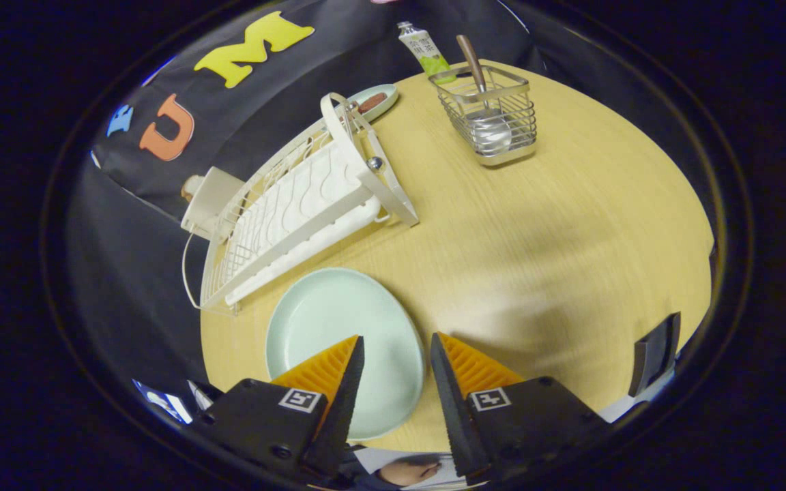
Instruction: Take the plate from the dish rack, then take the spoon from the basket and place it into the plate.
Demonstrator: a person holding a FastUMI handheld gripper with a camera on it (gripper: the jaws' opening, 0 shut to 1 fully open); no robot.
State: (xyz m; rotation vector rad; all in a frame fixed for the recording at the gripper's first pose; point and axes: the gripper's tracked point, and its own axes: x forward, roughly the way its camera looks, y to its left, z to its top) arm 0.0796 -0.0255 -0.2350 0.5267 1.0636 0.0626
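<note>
The gripper [396,348] sits nearest the lens, its 2 orange ribbed fingers [321,372] spread apart with nothing between them but the view of what lies below; each finger base carries a square black-and-white marker. Under and just ahead of the fingers lies the plate [338,320], a pale mint-green, smooth, shallow dish, roughly round with 1 side slightly drawn out, resting flat on the light wooden round table [570,239] with nothing in it; the left finger overlaps its surface and the right finger stands just past its right rim. Beyond the plate and to its left stands the dish rack [290,211], a cream-white wire frame with a ribbed drain tray, running slantwise away from the fingers; its slots hold no dishes, and a small cream box [210,198] sits at its far left end. At the rack's far end a second small pale-green dish [378,101] lies on the table with a brown item in it that is too small to identify. Further right, well beyond the fingers, stands the basket [495,126], a square silver wire holder; in it stands the spoon [485,116], bowl down, shiny metal, its brown handle leaning out above the rim. Just behind the basket lies a white and green tube [424,48]. At the right table edge a dark flat object [653,354] stands upright
</note>
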